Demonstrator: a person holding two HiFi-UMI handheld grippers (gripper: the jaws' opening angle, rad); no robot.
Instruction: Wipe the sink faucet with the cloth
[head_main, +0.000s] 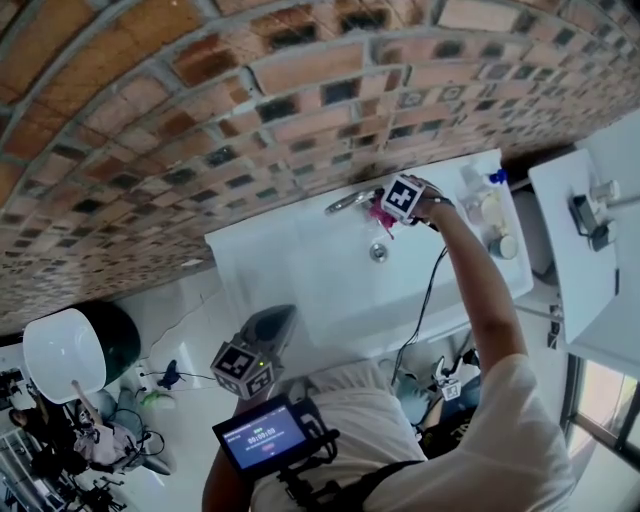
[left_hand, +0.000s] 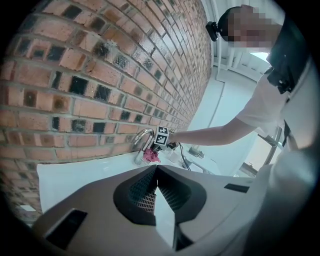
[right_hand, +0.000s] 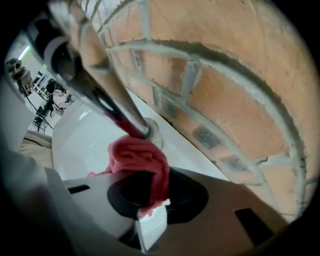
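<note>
A chrome faucet (head_main: 347, 202) rises from the back of the white sink (head_main: 300, 280) against the brick wall. My right gripper (head_main: 388, 213) is shut on a pink cloth (right_hand: 140, 160), which is bunched against the foot of the faucet (right_hand: 90, 75) close to its base ring. The left gripper view shows the faucet (left_hand: 141, 142) and the pink cloth (left_hand: 150, 156) from afar. My left gripper (head_main: 262, 345) is held low, in front of the sink and away from it. Its jaws stand shut with nothing between them.
Bottles and a round container (head_main: 490, 215) stand on the sink's right end. The drain (head_main: 378, 252) sits in the basin below the faucet. A white shelf (head_main: 590, 250) is at the right, and a white bowl-shaped object (head_main: 62, 352) at the lower left. A cable (head_main: 425, 300) hangs from my right gripper.
</note>
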